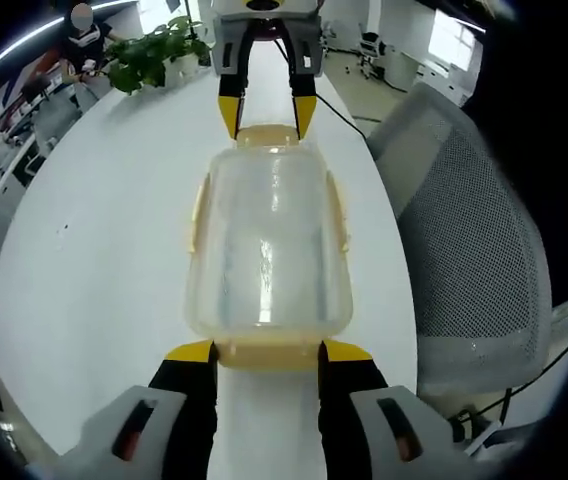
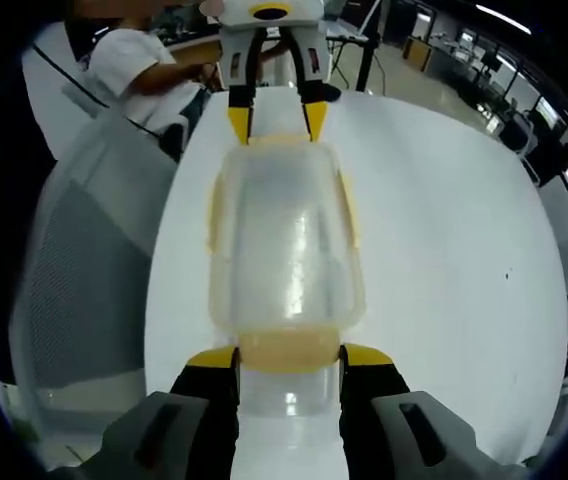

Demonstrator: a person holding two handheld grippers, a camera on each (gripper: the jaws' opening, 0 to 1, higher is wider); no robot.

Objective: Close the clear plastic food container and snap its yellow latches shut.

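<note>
Fingers, mine, both pairs spread open at opposite end latches (image 1: 267, 352) of container (image 1: 269, 240): light, stiff, slippery plastic; press latches only.

Each of the hand-held tongs has two black jaws capped with yellow, wedge-shaped tips, rising from pale grey moulded housings (each housing carries a dark slot with a small reddish mark). The left tongs (image 1: 268, 351) and the right tongs (image 2: 290, 357) look alike; a black cable trails behind the right tongs.
</note>
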